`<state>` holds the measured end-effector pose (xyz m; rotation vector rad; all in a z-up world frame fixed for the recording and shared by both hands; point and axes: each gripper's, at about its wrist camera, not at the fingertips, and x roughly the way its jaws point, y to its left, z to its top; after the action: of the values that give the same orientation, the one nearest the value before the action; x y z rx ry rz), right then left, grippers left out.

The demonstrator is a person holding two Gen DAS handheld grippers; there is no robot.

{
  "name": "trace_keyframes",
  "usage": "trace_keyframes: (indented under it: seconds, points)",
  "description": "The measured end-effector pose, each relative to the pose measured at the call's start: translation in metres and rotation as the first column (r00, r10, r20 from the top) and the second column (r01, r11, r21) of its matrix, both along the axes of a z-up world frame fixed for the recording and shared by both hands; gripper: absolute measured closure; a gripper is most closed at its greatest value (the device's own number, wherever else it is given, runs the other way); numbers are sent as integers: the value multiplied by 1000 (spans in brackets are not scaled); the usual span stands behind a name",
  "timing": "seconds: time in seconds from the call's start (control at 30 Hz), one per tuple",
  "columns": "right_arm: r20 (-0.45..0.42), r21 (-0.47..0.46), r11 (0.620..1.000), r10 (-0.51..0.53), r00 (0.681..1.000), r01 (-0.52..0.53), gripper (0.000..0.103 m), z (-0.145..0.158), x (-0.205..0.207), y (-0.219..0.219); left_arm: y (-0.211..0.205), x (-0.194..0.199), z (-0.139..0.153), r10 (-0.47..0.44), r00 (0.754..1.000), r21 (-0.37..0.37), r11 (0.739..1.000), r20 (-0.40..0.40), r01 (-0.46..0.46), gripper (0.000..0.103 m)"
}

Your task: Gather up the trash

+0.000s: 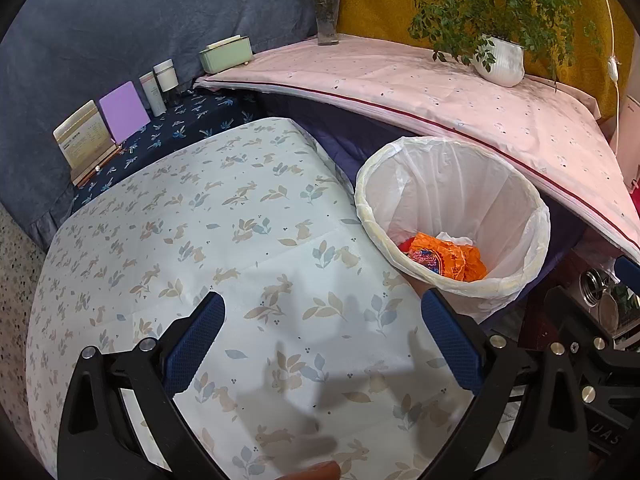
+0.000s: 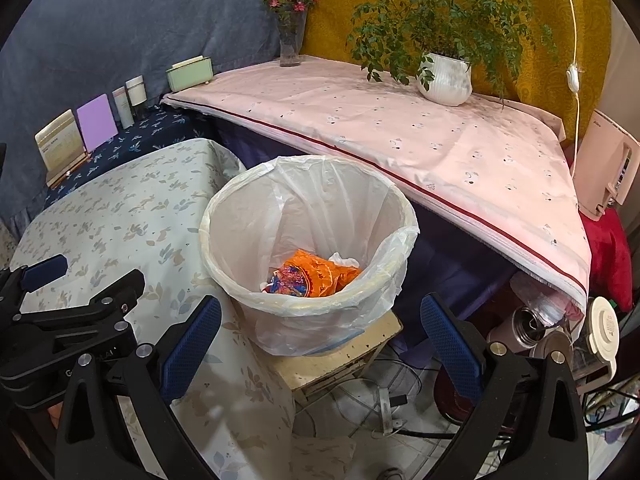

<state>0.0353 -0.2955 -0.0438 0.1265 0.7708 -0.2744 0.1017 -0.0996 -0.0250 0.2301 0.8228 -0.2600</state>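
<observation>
A white trash bin (image 1: 516, 200) lined with a plastic bag stands beside the rabbit-print table (image 1: 240, 240). Inside lie an orange wrapper (image 1: 452, 258) and white crumpled paper (image 1: 454, 237). My left gripper (image 1: 324, 344) is open and empty above the table, left of the bin. My right gripper (image 2: 320, 344) is open and empty in front of the bin (image 2: 248, 216), which sits on a wooden stool (image 2: 340, 360). The orange wrapper (image 2: 316, 272) shows inside. The left gripper's body (image 2: 60, 320) shows at the left of the right wrist view.
A pink-clothed shelf (image 2: 400, 132) behind the bin holds a potted plant (image 2: 444, 76), a flower vase (image 2: 290, 40) and a green box (image 2: 190, 72). Cards and bottles (image 1: 120, 112) stand on the dark cloth. Cables and jars (image 2: 540, 328) lie under the shelf.
</observation>
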Motion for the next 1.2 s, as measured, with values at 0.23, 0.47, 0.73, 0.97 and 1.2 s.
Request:
trace_keyframes:
  seconds: [0.23,0.47,0.73,0.97,1.2]
  points:
    - [1,-4,1000,-4,1000,4,7,0,-2,-2,-3,-3,0,-4,1000,2,1000,5,4,9]
    - [0,-8,1000,-7,1000,7,7,-1,-4,-3,-3,-3,0,2,1000,-3,1000,-4,-2,9]
    - [-1,-8,1000,-6,1000,6,7,-1,-4,-3,-4,-3,0,4,1000,3,1000,-5,-4,9]
    - [-2,-8,1000,-7,1000,7,7,-1,-5,-4,-6,-4,0,5,1000,6,1000,-6,-5,9]
    - [-5,-7,1000,-13,1000,13,7,-4,-7,-8,-5,-5,-4,15,1000,5,1000,-12,-15,9]
